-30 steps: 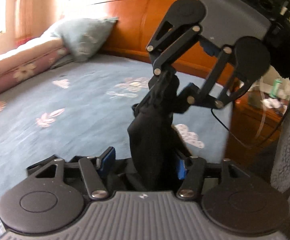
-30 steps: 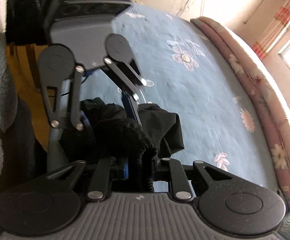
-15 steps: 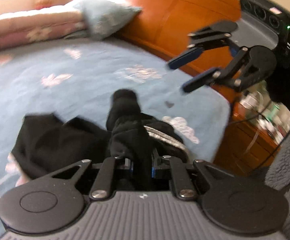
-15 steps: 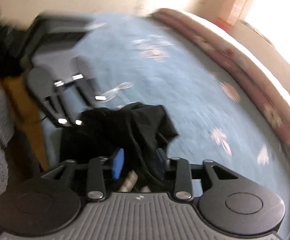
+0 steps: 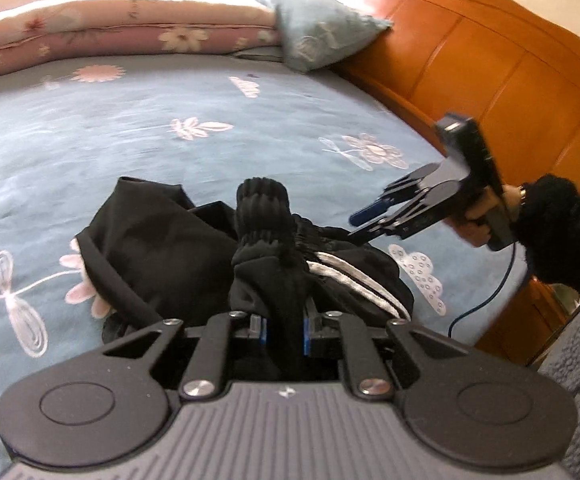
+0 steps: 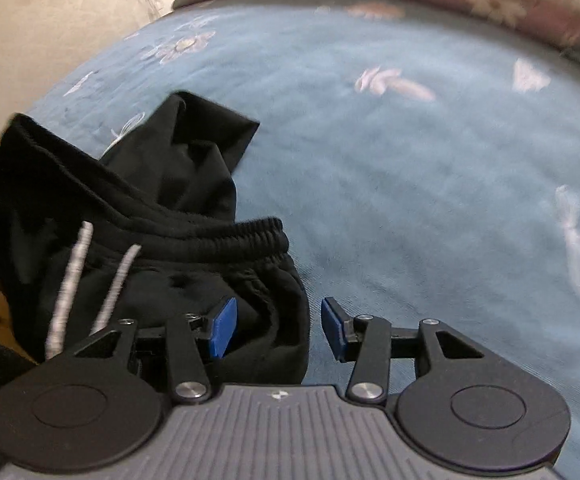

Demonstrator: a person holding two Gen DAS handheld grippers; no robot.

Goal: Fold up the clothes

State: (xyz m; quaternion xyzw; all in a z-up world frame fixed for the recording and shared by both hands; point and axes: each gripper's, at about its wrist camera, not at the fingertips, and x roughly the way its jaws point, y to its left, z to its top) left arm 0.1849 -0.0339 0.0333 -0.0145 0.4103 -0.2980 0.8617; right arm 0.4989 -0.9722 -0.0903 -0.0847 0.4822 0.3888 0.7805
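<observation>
Lowered from mid-air, black pants [image 5: 193,256] now lie bunched on the blue bedspread [image 5: 89,140]. My left gripper [image 5: 283,326] clenches their waistband; my right gripper [image 6: 275,330], jaws just parting, has released the cloth between them.

— What carries everything here?

— A bed [image 5: 137,148] under a blue sheet printed with pale flowers, leaves and a cloud.

— And what lies on it?

— A crumpled pair of black trousers [image 5: 177,248] with white drawstrings, in the left wrist view just below the middle, toward six o'clock. A rolled pink flowered quilt [image 5: 101,32] runs along the far edge, from ten to twelve o'clock. A blue-grey pillow [image 5: 322,32] leans at one o'clock, against the wooden headboard [image 5: 490,64].

— In the right wrist view?

— The trousers sit at eight o'clock, the quilt at one.
</observation>
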